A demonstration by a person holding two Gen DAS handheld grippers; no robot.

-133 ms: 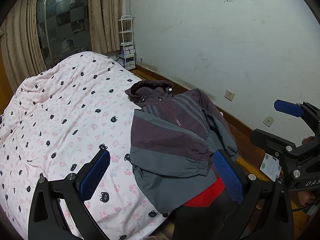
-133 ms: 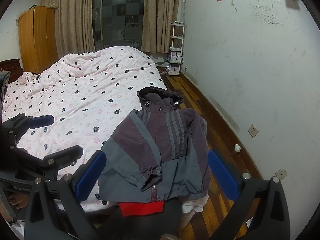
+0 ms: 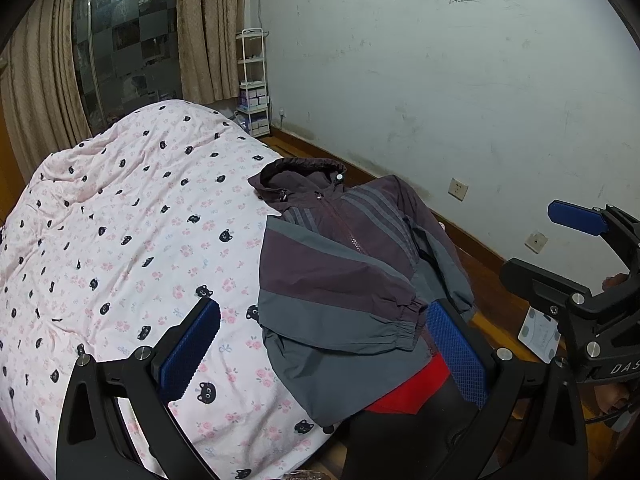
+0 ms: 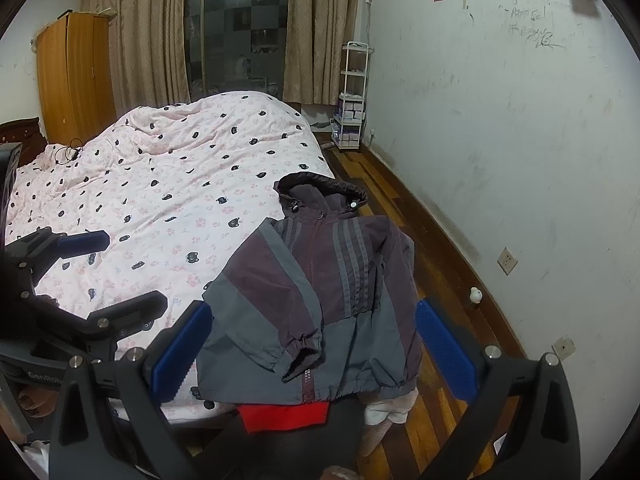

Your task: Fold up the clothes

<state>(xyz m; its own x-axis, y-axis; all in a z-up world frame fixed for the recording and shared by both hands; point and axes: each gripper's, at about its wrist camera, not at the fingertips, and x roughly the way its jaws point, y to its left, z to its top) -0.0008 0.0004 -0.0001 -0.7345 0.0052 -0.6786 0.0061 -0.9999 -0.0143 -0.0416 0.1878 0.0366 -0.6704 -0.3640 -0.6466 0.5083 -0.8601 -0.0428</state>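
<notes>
The dark purple and grey hooded zip jacket [image 3: 352, 276] [image 4: 320, 292] lies face up at the near corner of the bed, lower centre of both views, hood pointing away toward the upper part of the frame. One sleeve is folded across its chest, the elastic cuff [image 4: 304, 350] resting near the zip. Its hem hangs over the bed edge, just above a red cloth [image 4: 284, 416] at the bottom centre. Under it is a pale pink quilt printed with black cat faces [image 3: 120, 240] [image 4: 180, 184], spread over the bed.

The left gripper [image 3: 324, 352] hovers above the jacket's hem, blue-padded fingers spread wide, grasping nothing. The right gripper [image 4: 312, 348] is likewise released, its fingers straddling the jacket's lower half without touching it. A white shelf rack [image 4: 354, 96] stands against the white wall by the beige curtains [image 4: 316, 32], upper centre.
</notes>
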